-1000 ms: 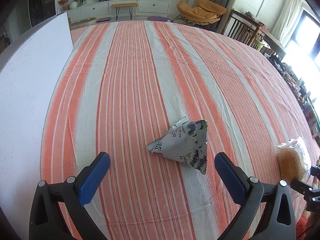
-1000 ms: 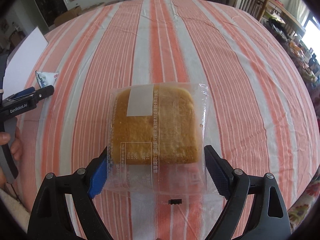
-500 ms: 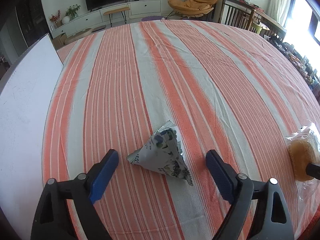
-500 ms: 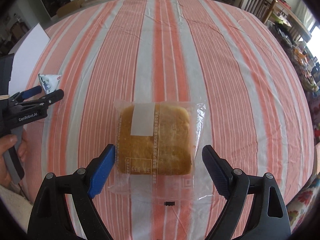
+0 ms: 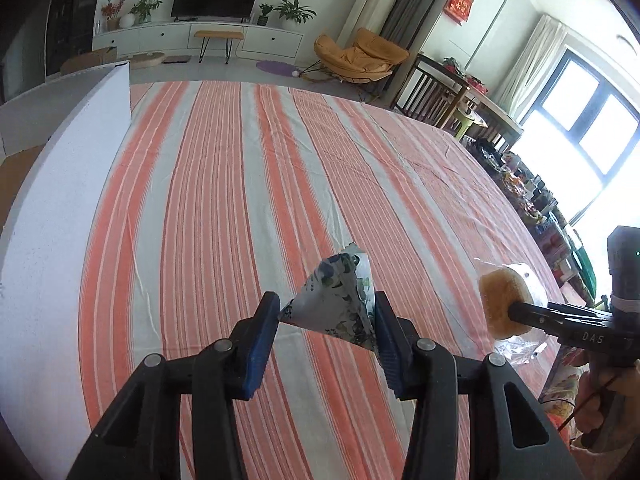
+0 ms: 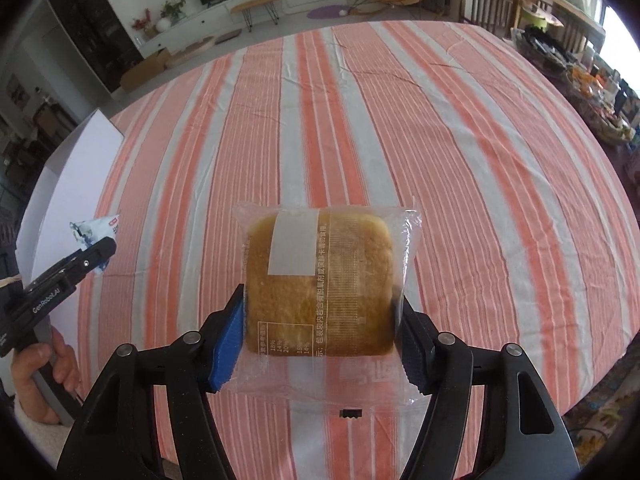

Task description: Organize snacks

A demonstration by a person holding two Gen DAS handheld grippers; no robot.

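Striped tablecloth (image 6: pixel 440 160), bagged cake (image 6: pixel 320 288), triangular packet (image 5: pixel 336 304)

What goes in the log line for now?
left claw: closing on pouch | right claw: closing on cake | both lifted

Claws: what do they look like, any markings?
Both are black plastic with linked arms on silver pivot pins and blue ribbed pads. The left claw reads "GenRobot.AI" along its side in the right wrist view; the right claw reads "DAS" in the left wrist view, with a small green light on its body.
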